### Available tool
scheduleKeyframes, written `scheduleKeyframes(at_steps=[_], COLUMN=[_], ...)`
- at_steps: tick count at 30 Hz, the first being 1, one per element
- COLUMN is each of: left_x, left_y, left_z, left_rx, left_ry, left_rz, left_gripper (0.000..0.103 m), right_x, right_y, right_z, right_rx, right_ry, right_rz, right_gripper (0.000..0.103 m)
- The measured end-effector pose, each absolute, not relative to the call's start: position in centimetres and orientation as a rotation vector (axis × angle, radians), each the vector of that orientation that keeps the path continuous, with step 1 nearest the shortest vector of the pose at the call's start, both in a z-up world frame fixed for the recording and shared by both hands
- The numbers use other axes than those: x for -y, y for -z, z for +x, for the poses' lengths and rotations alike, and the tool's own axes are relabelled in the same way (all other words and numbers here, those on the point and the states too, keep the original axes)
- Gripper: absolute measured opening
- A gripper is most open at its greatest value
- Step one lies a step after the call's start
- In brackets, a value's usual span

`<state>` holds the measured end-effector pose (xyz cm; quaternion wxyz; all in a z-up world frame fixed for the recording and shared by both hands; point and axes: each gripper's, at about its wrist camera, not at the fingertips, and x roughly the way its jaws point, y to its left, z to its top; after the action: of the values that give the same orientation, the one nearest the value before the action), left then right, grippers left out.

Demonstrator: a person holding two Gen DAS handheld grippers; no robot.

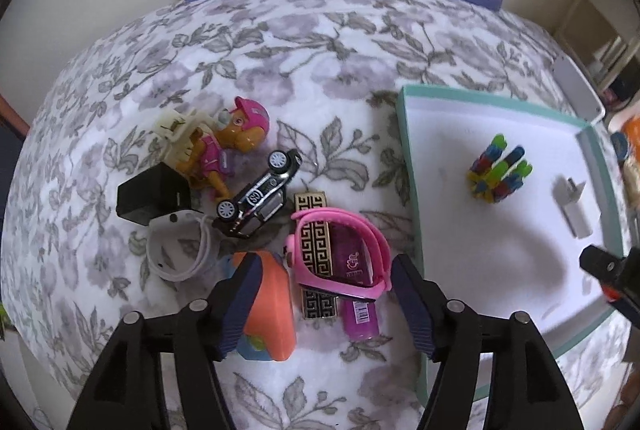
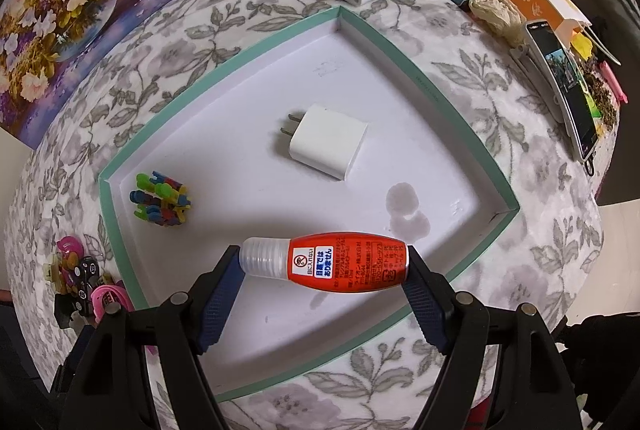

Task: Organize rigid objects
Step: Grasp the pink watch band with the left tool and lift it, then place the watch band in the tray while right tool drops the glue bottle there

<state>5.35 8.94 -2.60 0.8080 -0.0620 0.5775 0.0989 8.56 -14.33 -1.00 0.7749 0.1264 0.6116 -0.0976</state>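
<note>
Right tool (image 2: 324, 270) pinches a red bottle (image 2: 336, 264) endwise above the tray (image 2: 440, 89), lower centre of frame: placing step; release comes next. Left tool (image 1: 320, 294), spread, hovers over pink glasses (image 1: 340, 254), bottom centre, for pickup.

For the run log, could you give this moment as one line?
right gripper: shut on red bottle, above box lid | left gripper: open over pink sunglasses
</note>
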Motion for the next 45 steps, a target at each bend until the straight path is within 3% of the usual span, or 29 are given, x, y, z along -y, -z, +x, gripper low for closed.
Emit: scheduleKeyframes(at_steps=[12,14,18,25,30,45], left_x=[-8.0,-7.9,-7.9,-8.3,-6.3,1.5], left_y=[4.3,4.3,4.0,0.5,-1.4,1.6], left_z=[6.3,6.4,6.4,6.0,5.9,6.0], left_rx=[-1.242,-1.236,-1.232,-1.139,-1.090,-1.175], left_ry=[-0.228,-0.231,-0.226,-0.229,-0.165,0.004], left_rz=[-0.055,-0.045,-0.050,-0.089,-0.081,-0.006], left_gripper=[0.073,0.065,0.065,0.065,0.065,0.065], right_x=[14.6,14.6,14.8,15.1,16.2,20.8], right_y=[1.3,1.4,1.4,0.6,1.0,2.0], right_z=[8.7,8.7,8.7,8.7,8.9,9.0], right_rx=[-1.342,-1.346,-1.345,-1.313,-1.314,-1.325], right_ry=[0.214,0.217,0.224,0.237,0.274,0.426], right_rz=[0.288,0.292,0.298,0.287,0.271,0.245], right_gripper=[0.079,0.079,0.079,0.079,0.079,0.079])
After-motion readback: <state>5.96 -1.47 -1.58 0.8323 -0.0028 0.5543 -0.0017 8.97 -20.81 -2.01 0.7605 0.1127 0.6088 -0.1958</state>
